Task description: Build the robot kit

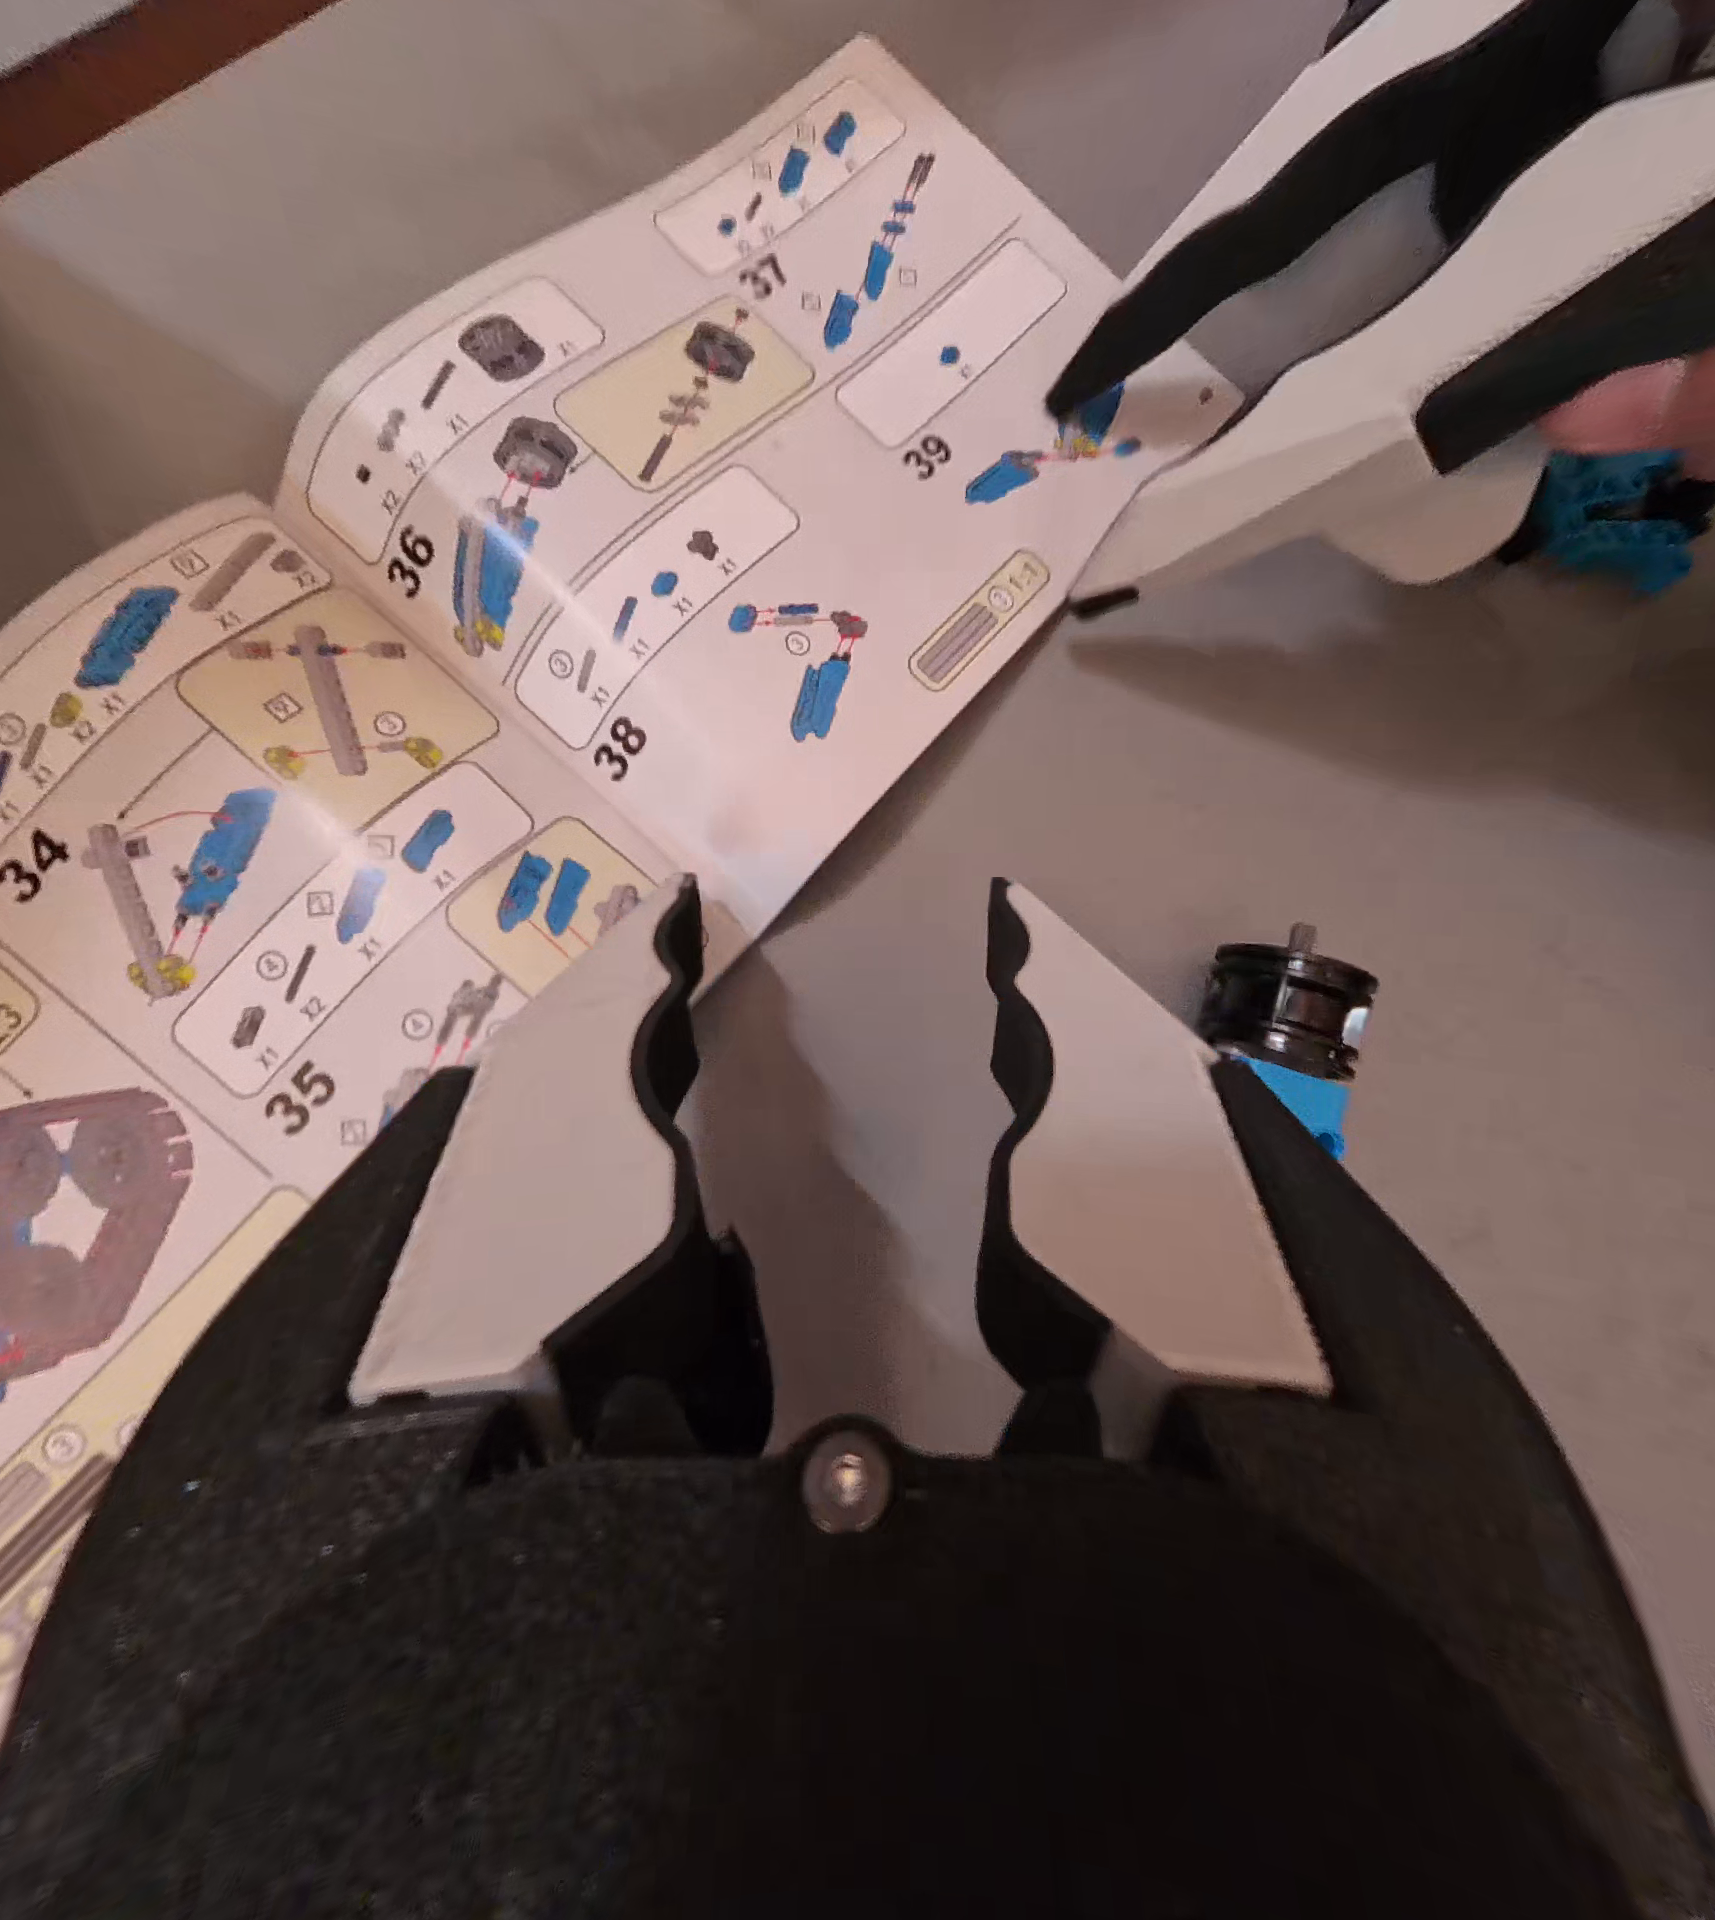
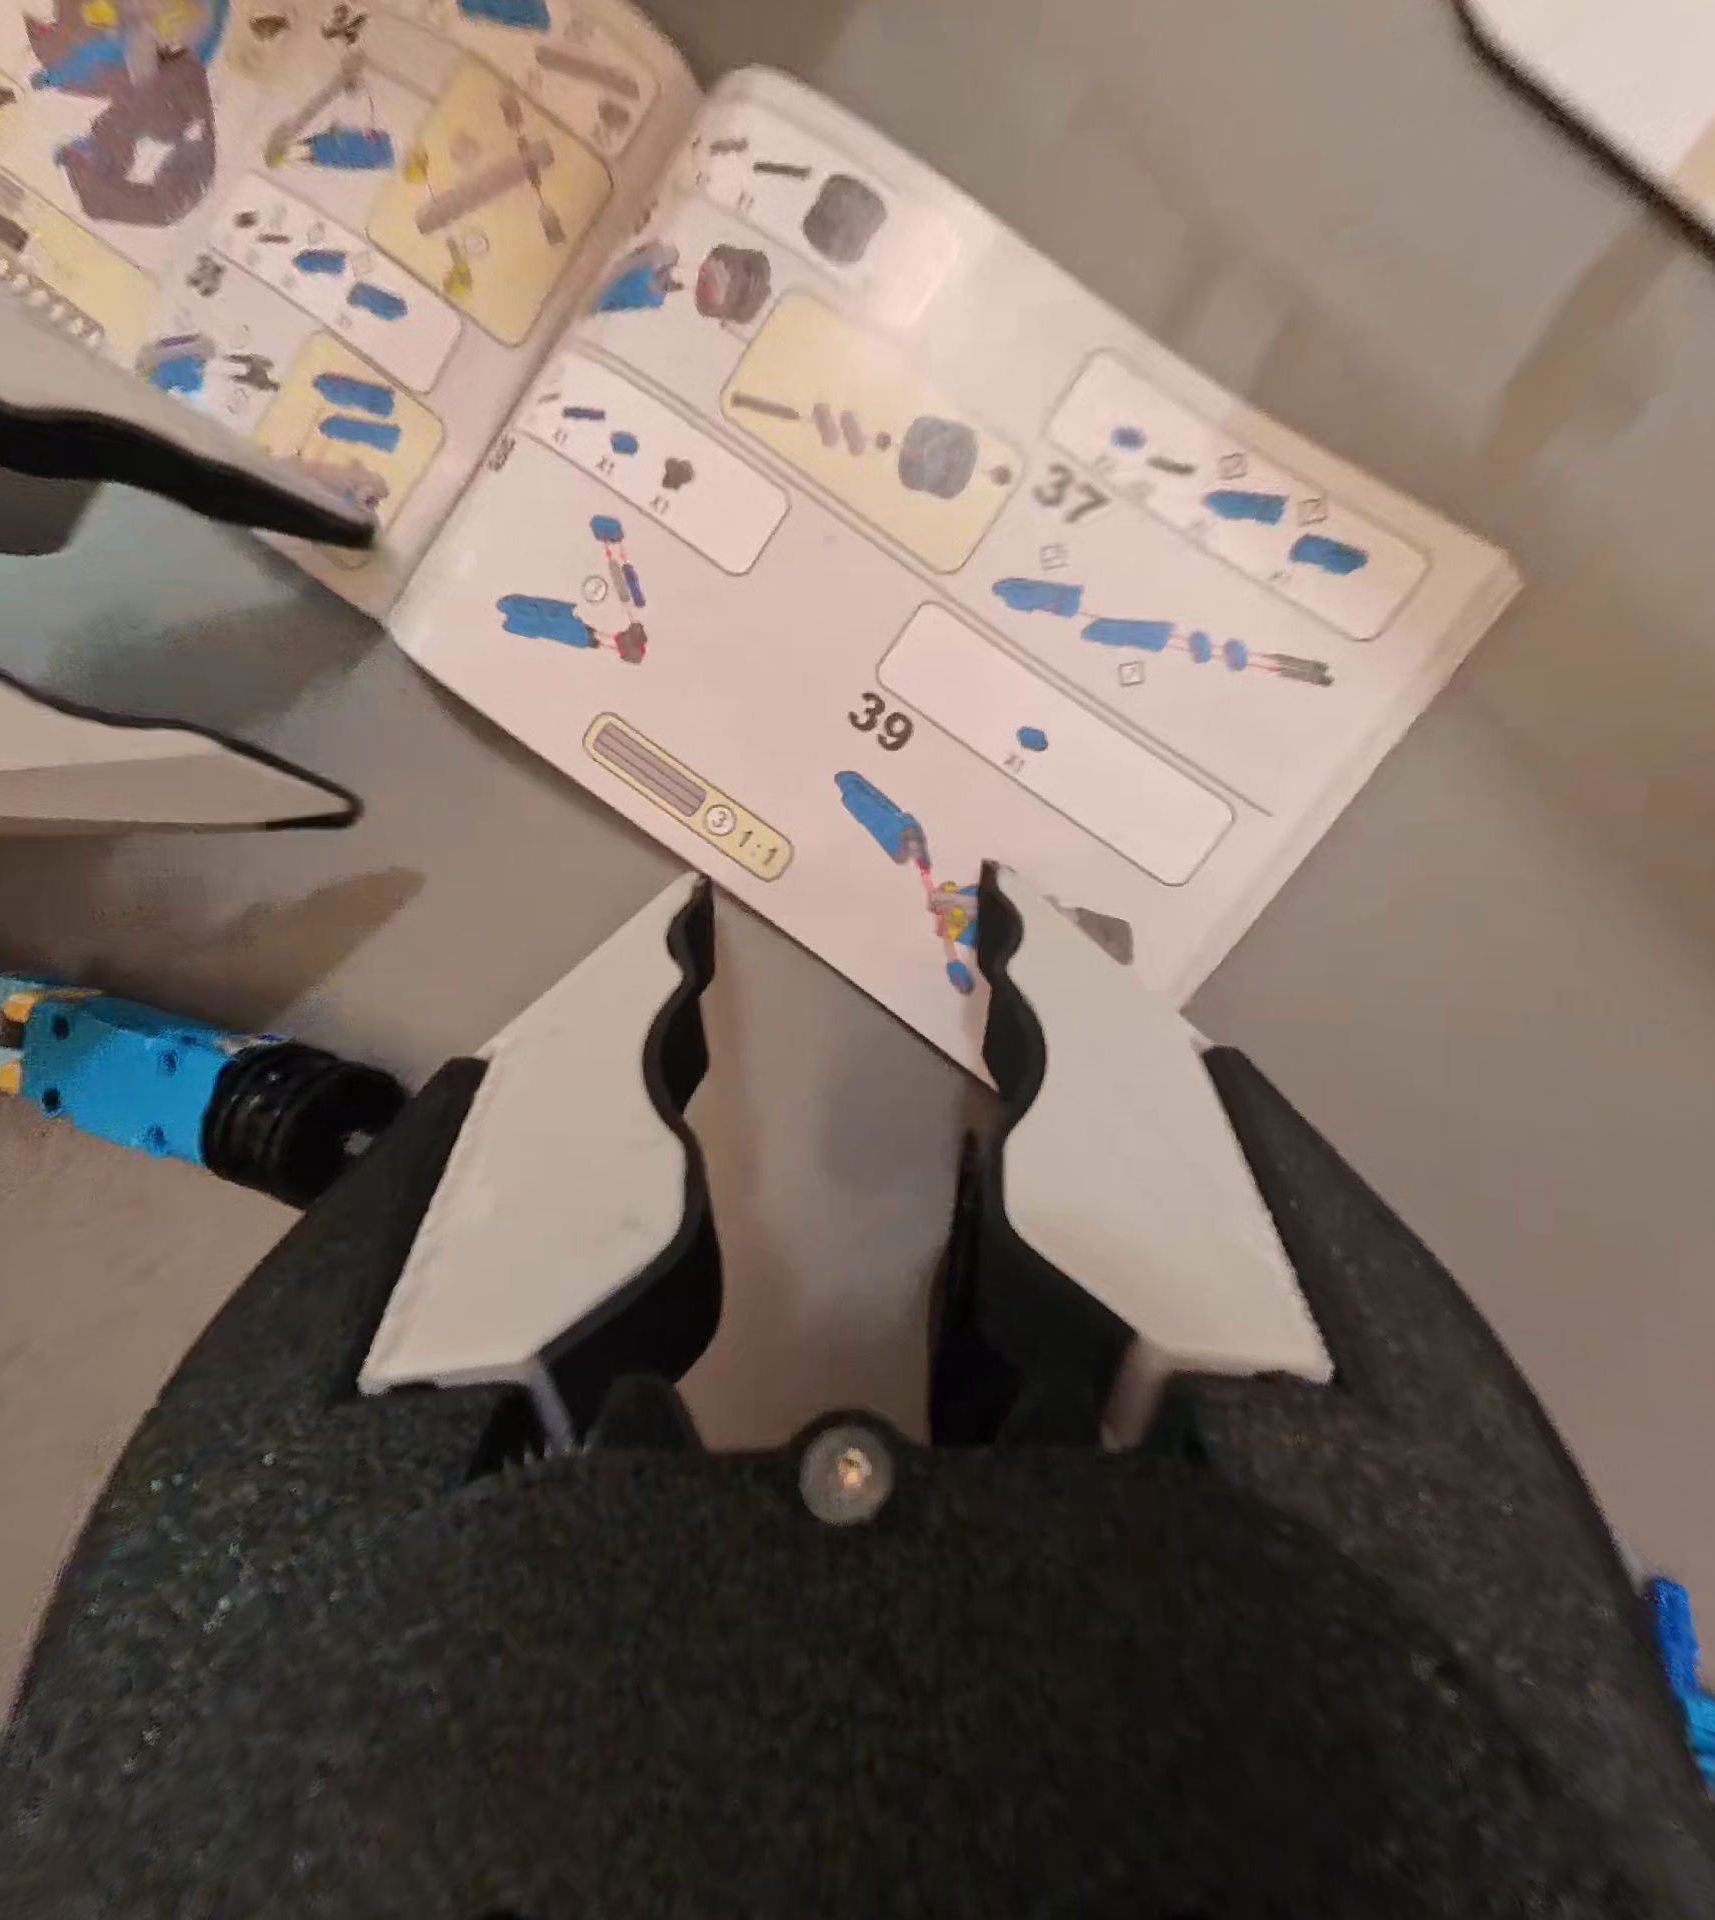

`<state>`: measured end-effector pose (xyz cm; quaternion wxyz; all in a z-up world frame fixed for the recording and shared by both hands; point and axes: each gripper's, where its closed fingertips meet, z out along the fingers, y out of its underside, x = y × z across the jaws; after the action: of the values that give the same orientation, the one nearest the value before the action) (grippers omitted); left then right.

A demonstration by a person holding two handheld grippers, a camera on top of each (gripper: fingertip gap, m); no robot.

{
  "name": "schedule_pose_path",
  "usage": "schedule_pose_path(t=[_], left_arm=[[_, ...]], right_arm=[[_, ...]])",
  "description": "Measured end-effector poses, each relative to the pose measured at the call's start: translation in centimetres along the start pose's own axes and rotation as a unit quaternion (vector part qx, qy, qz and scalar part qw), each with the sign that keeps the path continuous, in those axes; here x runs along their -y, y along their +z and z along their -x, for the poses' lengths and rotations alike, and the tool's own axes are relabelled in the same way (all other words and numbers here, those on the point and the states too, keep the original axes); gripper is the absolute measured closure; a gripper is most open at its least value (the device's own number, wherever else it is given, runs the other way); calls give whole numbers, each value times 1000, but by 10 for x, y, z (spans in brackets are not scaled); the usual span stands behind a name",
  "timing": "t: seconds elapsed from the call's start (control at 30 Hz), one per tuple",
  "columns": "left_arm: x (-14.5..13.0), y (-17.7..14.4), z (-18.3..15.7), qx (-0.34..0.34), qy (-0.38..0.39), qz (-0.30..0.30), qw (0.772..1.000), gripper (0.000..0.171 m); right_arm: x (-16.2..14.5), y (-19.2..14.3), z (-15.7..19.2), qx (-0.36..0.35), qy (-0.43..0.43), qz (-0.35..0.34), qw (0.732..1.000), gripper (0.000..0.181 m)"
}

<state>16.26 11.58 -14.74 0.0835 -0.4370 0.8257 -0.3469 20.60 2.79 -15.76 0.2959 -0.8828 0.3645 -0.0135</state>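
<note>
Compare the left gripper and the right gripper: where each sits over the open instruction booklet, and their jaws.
1. The left gripper hovers at the open instruction booklet's near edge, by the left-hand page; the right gripper sits at the right-hand page's lower corner.
2. The blue block assembly with a black wheel lies just right of the left gripper, but left of the right gripper.

Shared: both have white fingers with black pads, jaws open, holding nothing.

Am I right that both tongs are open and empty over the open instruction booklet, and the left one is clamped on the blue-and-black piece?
Not quite: the left tongs are open and empty; the blue-and-black piece lies apart on the table, per the left wrist view. The right tongs and instruction booklet are as stated.
</note>
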Motion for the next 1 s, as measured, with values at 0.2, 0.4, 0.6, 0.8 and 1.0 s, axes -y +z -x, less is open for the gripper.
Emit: schedule_pose_path(t=[0.2, 0.4, 0.6, 0.8, 1.0], left_arm=[[15, -11, 9, 72, 86, -61, 992, 111], [12, -6, 12, 75, 81, -66, 992, 108], [21, -16, 17, 70, 77, -108, 989, 108], [22, -22, 26, 75, 59, -129, 987, 109], [24, -28, 45, 134, 48, -139, 980, 110]], right_arm=[[7, 6, 15, 50, 15, -6, 999, 130], [13, 11, 28, 68, 9, -9, 998, 129], [23, 17, 49, 136, 31, -24, 990, 132], [35, 11, 57, 204, 79, -59, 974, 130], [50, 5, 75, 263, 84, -88, 957, 132]])
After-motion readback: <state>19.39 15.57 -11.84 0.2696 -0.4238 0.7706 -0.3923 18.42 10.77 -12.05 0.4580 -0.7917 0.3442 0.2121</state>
